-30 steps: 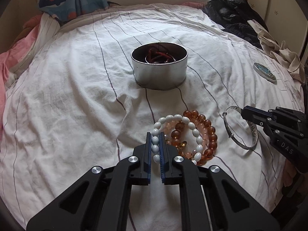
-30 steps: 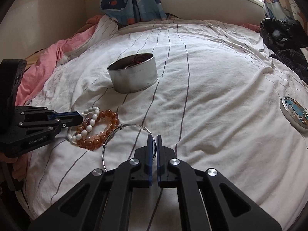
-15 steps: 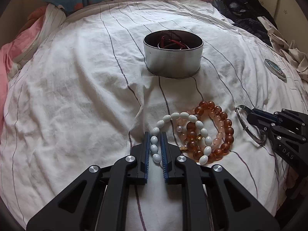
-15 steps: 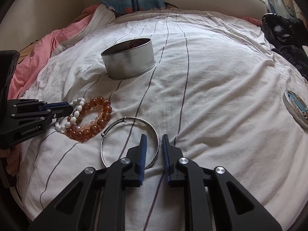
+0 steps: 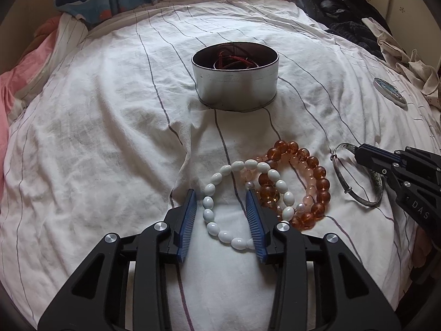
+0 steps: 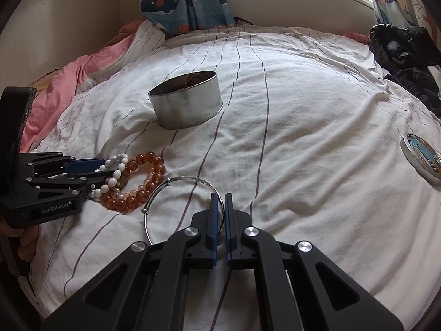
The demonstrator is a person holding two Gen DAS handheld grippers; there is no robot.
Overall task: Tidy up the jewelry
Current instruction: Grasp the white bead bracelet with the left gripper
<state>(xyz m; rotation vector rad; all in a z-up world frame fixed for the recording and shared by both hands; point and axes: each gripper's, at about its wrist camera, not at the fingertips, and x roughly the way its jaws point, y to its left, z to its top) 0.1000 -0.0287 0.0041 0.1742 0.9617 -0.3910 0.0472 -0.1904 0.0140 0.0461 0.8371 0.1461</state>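
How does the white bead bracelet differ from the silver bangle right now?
The white bead bracelet is a string of oval beads; the silver bangle is one thin metal ring. The bracelet lies between the open left tongs; the right tongs pinch the bangle's rim. Both rest on the striped sheet.

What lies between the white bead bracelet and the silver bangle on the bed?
In the left wrist view, amber bead bracelets lie between the white bead bracelet and silver bangle, overlapping the white one.

Two low, close wrist views across the bed (image 5: 82, 143), both sharing the tin (image 5: 235, 78) (image 6: 187, 100).
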